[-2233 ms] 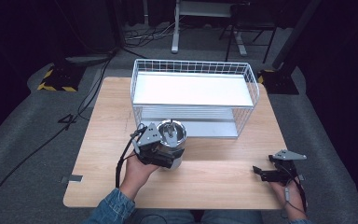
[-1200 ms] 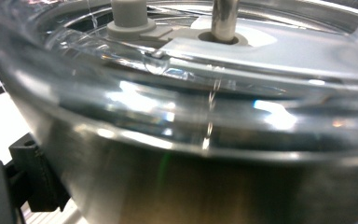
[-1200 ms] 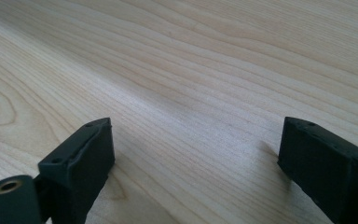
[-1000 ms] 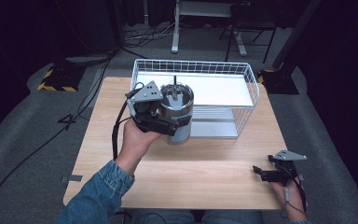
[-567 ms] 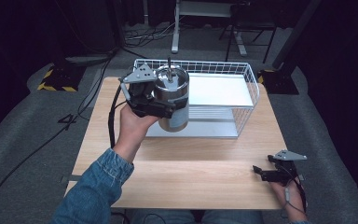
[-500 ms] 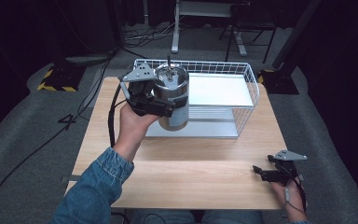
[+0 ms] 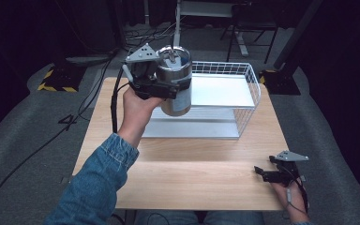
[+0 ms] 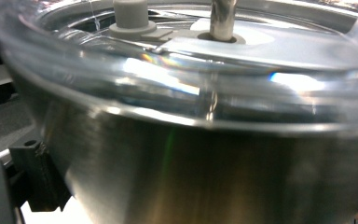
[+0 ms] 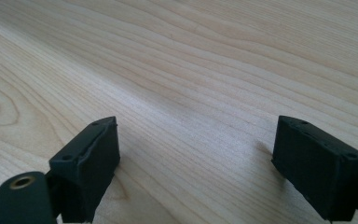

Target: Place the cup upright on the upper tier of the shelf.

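Tumbler (image 7: 176, 79) higher in left tongs (image 7: 161, 86), seemingly above basket (image 7: 243, 93)

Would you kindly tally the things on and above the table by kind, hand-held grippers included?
Steel tumbler: 1
White wire basket: 1
Hand-held grippers: 2, left hand-held gripper and right hand-held gripper
Total: 4

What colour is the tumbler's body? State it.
Silver, brushed steel, on the tumbler in the left gripper; the left gripper view shows it best.

Overhead light brightens the table (image 7: 192, 168) amid dark surroundings; close tumbler (image 8: 191, 154) glares, blurred.
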Tool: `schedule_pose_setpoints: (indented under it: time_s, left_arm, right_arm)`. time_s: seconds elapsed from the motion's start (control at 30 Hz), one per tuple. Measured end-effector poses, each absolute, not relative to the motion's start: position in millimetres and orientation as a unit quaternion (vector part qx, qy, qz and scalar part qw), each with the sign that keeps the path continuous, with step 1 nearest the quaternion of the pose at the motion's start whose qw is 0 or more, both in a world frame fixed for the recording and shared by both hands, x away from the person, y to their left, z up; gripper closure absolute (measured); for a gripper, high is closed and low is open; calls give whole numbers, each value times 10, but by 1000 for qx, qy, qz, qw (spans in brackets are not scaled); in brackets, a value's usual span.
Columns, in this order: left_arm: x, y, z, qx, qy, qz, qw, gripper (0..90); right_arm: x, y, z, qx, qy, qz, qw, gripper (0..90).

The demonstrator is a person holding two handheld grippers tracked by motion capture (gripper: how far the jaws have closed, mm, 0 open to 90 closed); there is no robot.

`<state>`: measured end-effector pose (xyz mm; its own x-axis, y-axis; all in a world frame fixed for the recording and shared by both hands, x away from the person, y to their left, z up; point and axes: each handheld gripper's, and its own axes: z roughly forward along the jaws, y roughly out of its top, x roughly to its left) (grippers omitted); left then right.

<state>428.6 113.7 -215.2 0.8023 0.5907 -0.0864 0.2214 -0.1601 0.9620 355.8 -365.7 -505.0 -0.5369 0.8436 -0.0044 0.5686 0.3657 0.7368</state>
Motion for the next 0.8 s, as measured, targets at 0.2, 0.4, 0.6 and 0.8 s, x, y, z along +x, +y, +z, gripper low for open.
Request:
schedule_pose_setpoints:
  time_s: [0.2,0.4,0.6,0.8]
  left_arm:
    - [4463,1101,-2104,732,296,166,591,35]
    - [4599,1050,-2067,723,313,179,589,35]
    - [4763,954,-2050,720,329,194,580,35]
    - [4957,859,-2056,718,333,201,577,35]
  right_arm:
    - [3558,-3657,-5050,440,803,352,195,148]
    - [3559,-3658,-5050,440,803,352,195,149]
    - [3559,-3658,-5050,440,803,352,195,150]
    - [3559,-3657,-5050,441,802,353,195,150]
